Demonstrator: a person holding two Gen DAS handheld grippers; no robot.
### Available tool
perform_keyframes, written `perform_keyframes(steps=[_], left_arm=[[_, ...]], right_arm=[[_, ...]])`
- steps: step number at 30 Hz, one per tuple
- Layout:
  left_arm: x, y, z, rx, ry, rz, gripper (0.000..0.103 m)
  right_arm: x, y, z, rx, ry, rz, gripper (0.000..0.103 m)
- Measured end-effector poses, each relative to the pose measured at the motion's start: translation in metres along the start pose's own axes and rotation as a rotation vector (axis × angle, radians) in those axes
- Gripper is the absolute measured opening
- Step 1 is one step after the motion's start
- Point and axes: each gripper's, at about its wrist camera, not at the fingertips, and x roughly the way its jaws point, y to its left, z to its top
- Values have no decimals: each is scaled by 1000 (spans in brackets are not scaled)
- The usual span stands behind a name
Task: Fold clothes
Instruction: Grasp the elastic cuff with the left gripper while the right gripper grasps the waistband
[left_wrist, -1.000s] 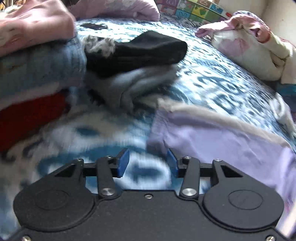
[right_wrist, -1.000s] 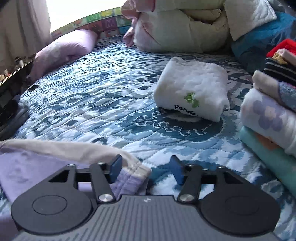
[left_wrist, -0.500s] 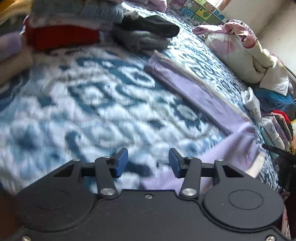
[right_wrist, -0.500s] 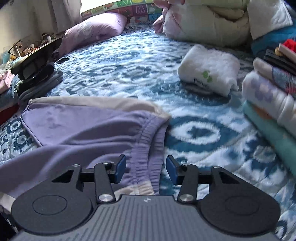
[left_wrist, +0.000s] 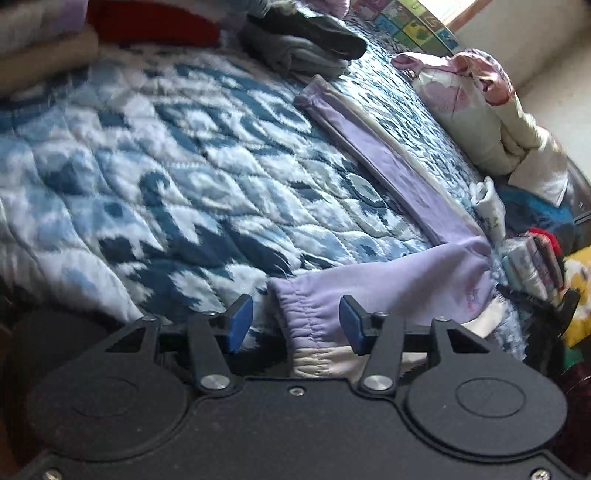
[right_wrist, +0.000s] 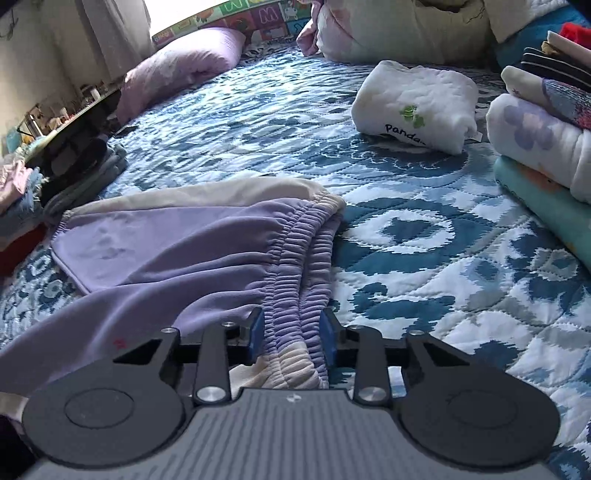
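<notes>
Blue-and-white quilted bedspread (right_wrist: 424, 258) is carrying the lilac trousers (right_wrist: 177, 254), which are lying partly spread near its front edge, one leg stretching toward the far side beside a grey and black folded pile (left_wrist: 306, 40), while a white folded garment (right_wrist: 417, 103) is sitting well apart toward the right edge. Right gripper (right_wrist: 291, 334) is closing narrowly around the gathered elastic waistband, pads touching the fabric. Left gripper (left_wrist: 295, 323) is hanging wide, a leg cuff lying between its fingers untouched.
</notes>
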Motion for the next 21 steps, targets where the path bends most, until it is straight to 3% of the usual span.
perform_keyframes(steps=[5, 6, 7, 8, 9, 10, 13, 16, 18, 20, 21], left_arm=[[24, 10, -2, -75, 25, 7, 46], [30, 11, -2, -85, 30, 8, 40], [33, 6, -3, -64, 28, 15, 23], [36, 2, -5, -40, 25, 23, 16], [39, -3, -6, -16, 21, 31, 15], [36, -14, -5, 54, -13, 51, 14], [-2, -45, 3, 248, -244, 26, 13], [2, -42, 15, 268, -267, 82, 13], [6, -39, 23, 277, -276, 123, 14], [15, -30, 28, 257, -255, 159, 35], [23, -23, 28, 227, -225, 173, 40]], right_arm=[[6, 3, -3, -27, 32, 7, 33], [8, 2, -4, -15, 33, 10, 33], [9, 3, -5, -11, 31, 10, 33], [10, 3, -5, -11, 27, 10, 33], [11, 4, -6, -10, 23, 10, 27], [10, 5, -7, -16, 21, 10, 14], [1, 7, -7, -41, -5, -4, 10], [-20, -1, 0, -17, -44, 27, 9], [-20, -2, -2, -33, -12, 8, 9], [-16, -2, -5, -48, 28, -5, 9], [-13, -1, -8, -50, 39, -5, 10]])
